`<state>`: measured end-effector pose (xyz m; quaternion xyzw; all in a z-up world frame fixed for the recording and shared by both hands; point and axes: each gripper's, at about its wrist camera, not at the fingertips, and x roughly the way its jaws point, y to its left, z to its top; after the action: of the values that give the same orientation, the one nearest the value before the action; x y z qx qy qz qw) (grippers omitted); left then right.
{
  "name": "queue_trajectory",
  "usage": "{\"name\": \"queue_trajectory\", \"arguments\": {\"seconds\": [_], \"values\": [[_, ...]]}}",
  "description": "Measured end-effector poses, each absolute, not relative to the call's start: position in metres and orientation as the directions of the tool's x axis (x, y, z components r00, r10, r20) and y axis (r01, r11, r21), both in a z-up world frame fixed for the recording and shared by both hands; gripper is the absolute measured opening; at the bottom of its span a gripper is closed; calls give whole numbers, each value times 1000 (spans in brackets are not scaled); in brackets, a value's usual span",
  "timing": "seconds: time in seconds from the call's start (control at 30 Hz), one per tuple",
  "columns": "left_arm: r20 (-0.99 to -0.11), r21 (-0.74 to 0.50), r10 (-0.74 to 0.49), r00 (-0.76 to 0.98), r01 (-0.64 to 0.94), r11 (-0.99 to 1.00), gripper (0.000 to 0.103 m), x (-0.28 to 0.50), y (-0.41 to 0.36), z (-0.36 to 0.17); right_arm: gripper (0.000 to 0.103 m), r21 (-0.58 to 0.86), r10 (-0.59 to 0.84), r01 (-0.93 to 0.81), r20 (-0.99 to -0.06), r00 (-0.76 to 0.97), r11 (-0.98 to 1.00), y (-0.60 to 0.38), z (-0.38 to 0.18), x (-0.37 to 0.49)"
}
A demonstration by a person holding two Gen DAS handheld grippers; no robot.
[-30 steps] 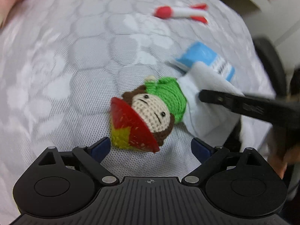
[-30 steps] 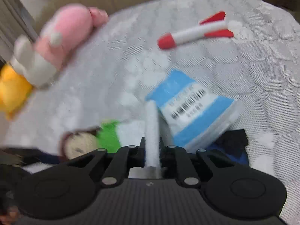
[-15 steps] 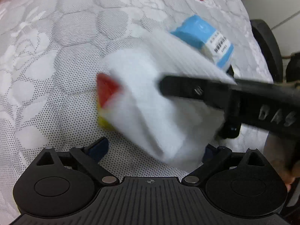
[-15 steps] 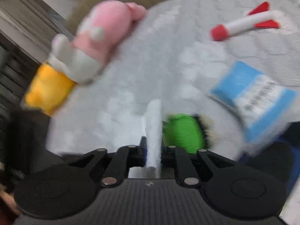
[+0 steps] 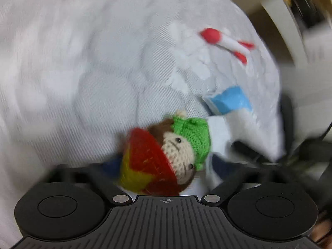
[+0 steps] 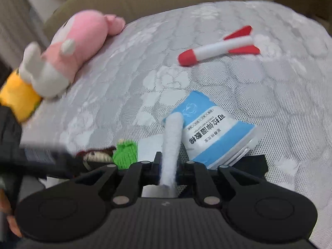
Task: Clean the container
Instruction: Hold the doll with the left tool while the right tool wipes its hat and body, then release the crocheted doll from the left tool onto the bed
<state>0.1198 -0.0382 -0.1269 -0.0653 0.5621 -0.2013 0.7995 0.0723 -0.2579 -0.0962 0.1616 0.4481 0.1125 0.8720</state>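
One bowl (image 5: 145,166) on mattress (image 6: 280,103), tipped on its side, wide red face against one doll (image 5: 180,151). Left hand-held gripper (image 5: 166,166) just closing around both (blurred, grip unclear). Right hand-held gripper (image 6: 168,166) clamped on one wipe (image 6: 172,137). Nearby: one pack (image 6: 211,130), one rocket (image 6: 217,49), two plushes, pink (image 6: 83,35) and yellow (image 6: 16,95).

Open mattress (image 6: 280,95) between rocket (image 6: 220,48) (red-tipped) and packet (image 6: 209,128).
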Motion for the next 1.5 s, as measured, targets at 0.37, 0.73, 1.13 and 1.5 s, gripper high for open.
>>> {"name": "queue_trajectory", "arguments": {"seconds": [0.37, 0.73, 1.13, 1.5], "values": [[-817, 344, -266, 512, 803, 488, 83, -3, -132, -109, 9, 764, 584, 40, -524, 620, 643, -305, -93, 71], [-896, 79, -297, 329, 778, 624, 94, 17, -120, -103, 9, 655, 581, 31, -690, 431, 755, -274, -102, 38], [-932, 93, -213, 293, 762, 641, 97, 25, -125, -123, 9, 367, 341, -31, -827, 447, 930, -252, -102, 36], [-924, 134, -175, 341, 716, 685, 79, 38, -120, -127, 9, 395, 337, 10, -797, 501, 919, -264, -102, 37]]}}
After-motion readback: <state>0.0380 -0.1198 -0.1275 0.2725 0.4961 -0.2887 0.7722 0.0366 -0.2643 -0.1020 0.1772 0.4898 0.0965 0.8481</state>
